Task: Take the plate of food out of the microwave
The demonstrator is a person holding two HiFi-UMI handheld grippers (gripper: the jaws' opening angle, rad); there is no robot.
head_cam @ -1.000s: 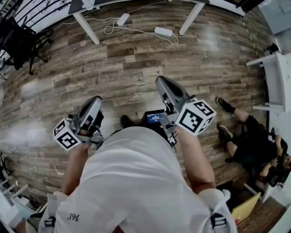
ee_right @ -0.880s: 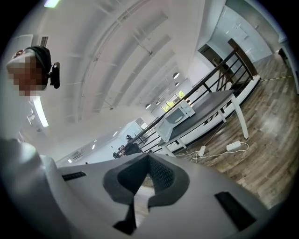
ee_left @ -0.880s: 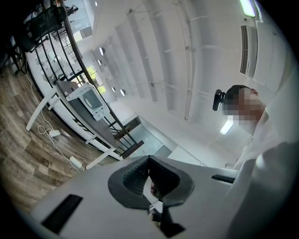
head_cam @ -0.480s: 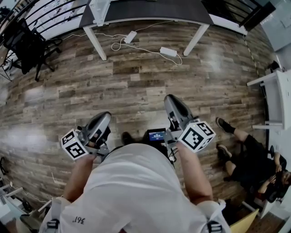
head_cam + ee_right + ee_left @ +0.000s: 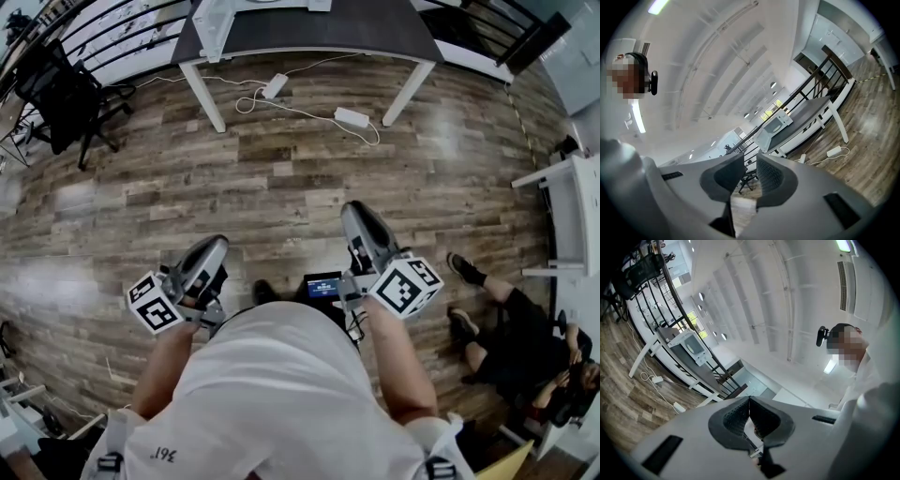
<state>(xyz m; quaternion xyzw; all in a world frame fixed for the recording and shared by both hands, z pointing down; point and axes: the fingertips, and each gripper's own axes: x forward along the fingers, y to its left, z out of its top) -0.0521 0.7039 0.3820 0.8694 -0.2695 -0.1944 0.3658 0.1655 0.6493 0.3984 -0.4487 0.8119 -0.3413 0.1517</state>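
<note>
The white microwave (image 5: 217,17) stands on a dark-topped table (image 5: 319,33) with white legs, far ahead across the wood floor. It also shows in the left gripper view, microwave (image 5: 690,346), and in the right gripper view, microwave (image 5: 775,125); its door looks shut and no plate of food is visible. Both grippers are held in front of the person's chest, far short of the table. My left gripper (image 5: 216,247) has its pads pressed together with nothing in them (image 5: 749,403). My right gripper (image 5: 355,212) shows a narrow gap between its pads and holds nothing (image 5: 750,165).
A black office chair (image 5: 66,94) stands at the left of the table. Power bricks and cables (image 5: 352,117) lie on the floor under it. A person sits on the floor at the right (image 5: 520,328), beside a white shelf (image 5: 572,206). A black railing runs behind the table.
The head view has lifted, so the table and microwave have come into the top of the picture. Both grippers stay at chest level in much the same pose.
</note>
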